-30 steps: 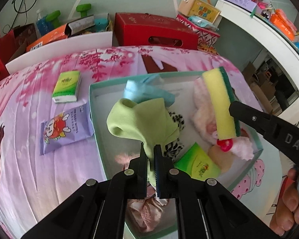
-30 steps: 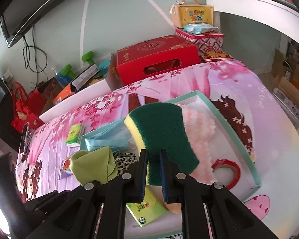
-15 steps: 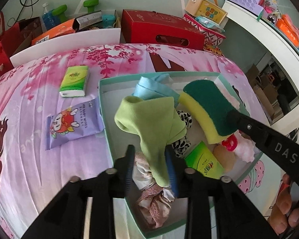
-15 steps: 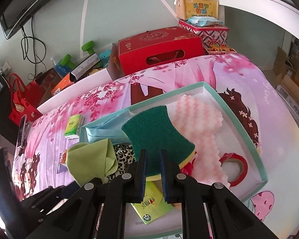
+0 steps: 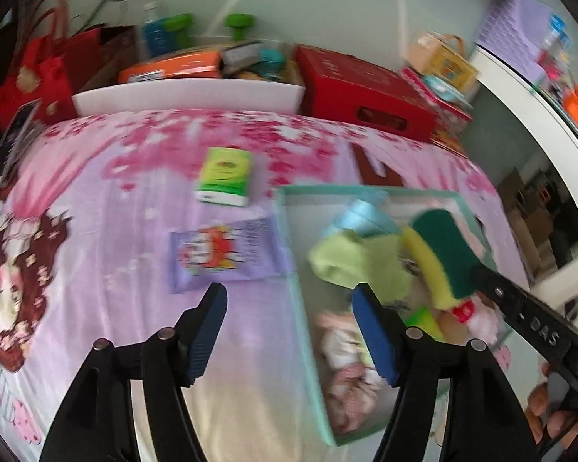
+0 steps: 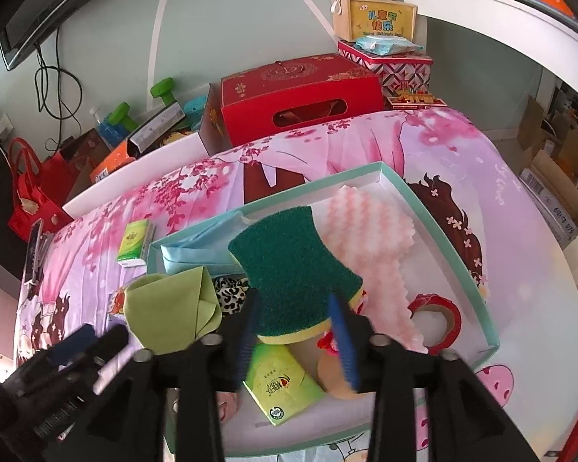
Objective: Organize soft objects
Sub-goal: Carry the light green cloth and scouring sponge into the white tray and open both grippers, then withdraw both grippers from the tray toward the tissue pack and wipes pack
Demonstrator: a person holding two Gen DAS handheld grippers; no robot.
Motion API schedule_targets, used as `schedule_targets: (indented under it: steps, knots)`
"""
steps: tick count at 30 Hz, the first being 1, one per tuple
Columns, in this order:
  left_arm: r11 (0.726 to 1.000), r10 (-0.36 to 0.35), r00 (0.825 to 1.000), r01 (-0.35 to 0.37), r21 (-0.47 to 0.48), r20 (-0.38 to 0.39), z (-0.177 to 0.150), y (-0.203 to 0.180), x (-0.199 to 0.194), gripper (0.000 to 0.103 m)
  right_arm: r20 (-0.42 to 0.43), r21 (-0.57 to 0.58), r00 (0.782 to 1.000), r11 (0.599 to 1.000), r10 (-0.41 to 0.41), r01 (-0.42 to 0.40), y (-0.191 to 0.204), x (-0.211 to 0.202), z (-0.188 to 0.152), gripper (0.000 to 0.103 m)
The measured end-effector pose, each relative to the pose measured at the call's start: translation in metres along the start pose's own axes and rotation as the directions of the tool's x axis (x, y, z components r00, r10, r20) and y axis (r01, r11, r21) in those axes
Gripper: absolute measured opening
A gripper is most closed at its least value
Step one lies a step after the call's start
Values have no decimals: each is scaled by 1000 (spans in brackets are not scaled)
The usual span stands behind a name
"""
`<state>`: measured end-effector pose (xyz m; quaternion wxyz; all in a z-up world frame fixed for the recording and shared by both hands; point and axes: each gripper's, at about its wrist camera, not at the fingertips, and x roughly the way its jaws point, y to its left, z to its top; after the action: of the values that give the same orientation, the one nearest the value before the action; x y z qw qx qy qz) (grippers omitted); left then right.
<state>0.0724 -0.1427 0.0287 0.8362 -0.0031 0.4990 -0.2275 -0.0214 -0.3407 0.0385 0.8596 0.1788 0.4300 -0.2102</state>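
Observation:
A teal-rimmed box (image 6: 449,231) on the pink bedspread holds soft things: a green cloth (image 6: 169,310), a blue cloth (image 6: 200,250), a pink wavy sponge (image 6: 370,238) and a green-and-yellow sponge (image 6: 294,273). My right gripper (image 6: 294,331) is open; the sponge rests in the box between its parted fingers. My left gripper (image 5: 289,327) is open and empty, above the box's left rim (image 5: 300,308), with the green cloth (image 5: 350,261) just right of it. The right gripper's arm (image 5: 528,319) reaches to the sponge (image 5: 439,254).
Outside the box lie a green tissue pack (image 5: 225,175) and a purple wipes packet (image 5: 223,254). In the box are a red tape roll (image 6: 437,317) and a green tissue pack (image 6: 281,383). A red carton (image 6: 296,96) and a white bin (image 5: 189,94) stand behind the bed.
Both grippers have opened. The left let go of the green cloth and swung left. The right lowered the sponge into the box and released it.

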Motion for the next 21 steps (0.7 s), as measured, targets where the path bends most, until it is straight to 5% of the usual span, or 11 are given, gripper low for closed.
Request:
schedule_targets:
  steps: [2, 7, 16, 18, 21]
  knots:
    - [998, 45, 999, -45, -40, 8, 3, 17, -1, 70, -17, 3, 1000, 1000, -12, 13, 2, 3, -1, 45]
    - [983, 129, 992, -127, -134, 7, 4, 57, -4, 80, -32, -40, 999, 999, -11, 10, 18, 6, -4, 68]
    - [953, 206, 979, -200, -227, 6, 2, 93, -7, 85, -11, -138, 1000, 990, -6, 4, 52, 3, -7, 102]
    - [946, 229, 973, -221, -236, 10, 2, 96, -6, 99, -9, -156, 1000, 988, -16, 14, 58, 4, -9, 103]
    - [938, 259, 966, -248, -240, 12, 1, 100, -6, 102, -4, -170, 1000, 985, -14, 13, 64, 4, -10, 103]
